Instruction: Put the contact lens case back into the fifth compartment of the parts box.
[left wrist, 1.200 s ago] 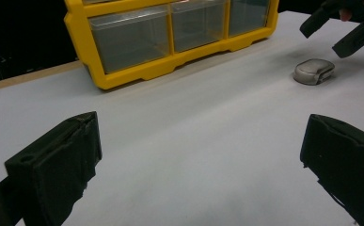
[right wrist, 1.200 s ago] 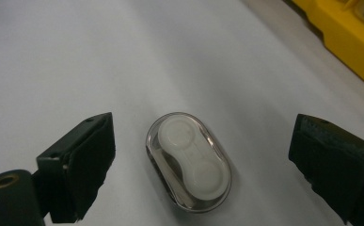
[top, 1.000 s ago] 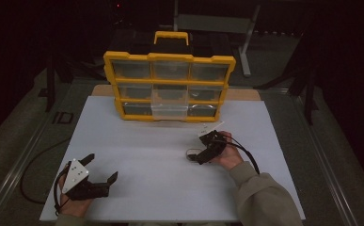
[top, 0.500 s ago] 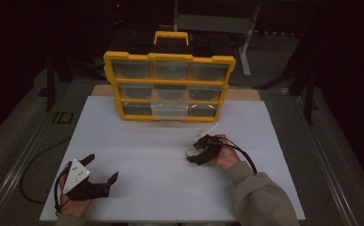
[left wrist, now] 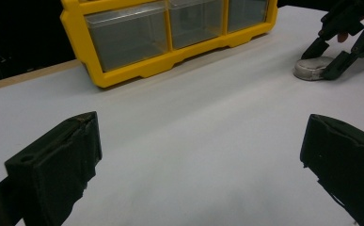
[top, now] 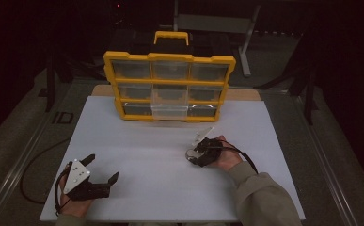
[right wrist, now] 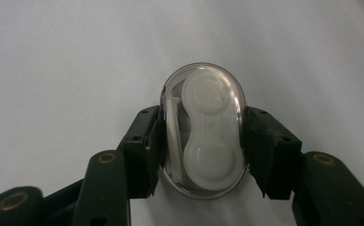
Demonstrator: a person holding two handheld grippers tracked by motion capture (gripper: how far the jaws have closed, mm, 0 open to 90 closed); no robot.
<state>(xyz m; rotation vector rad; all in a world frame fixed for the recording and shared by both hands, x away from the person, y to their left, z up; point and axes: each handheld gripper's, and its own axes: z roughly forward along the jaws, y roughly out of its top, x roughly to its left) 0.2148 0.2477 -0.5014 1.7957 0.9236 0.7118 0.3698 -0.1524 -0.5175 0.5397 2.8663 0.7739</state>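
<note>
White table top carries a yellow plastic drawer organiser with clear compartments at the far edge. Left gripper at near left, jaws wide apart, nothing between. Right gripper has just closed, pads clamped on both sides of a small clear oval case holding a white two-cup insert, resting on the table right of centre.

- A flat white rectangular board is lying as the work surface, catching most of the light.
- A strip of pale wooden tabletop is showing along the board's far edge.
- A yellow plastic organiser case with clear drawer fronts is standing upright at the back of the board.
- A grey floor is stretching out on both sides of the table.
- A grey metal stand is rising behind, fading into a dark, unlit room.
</note>
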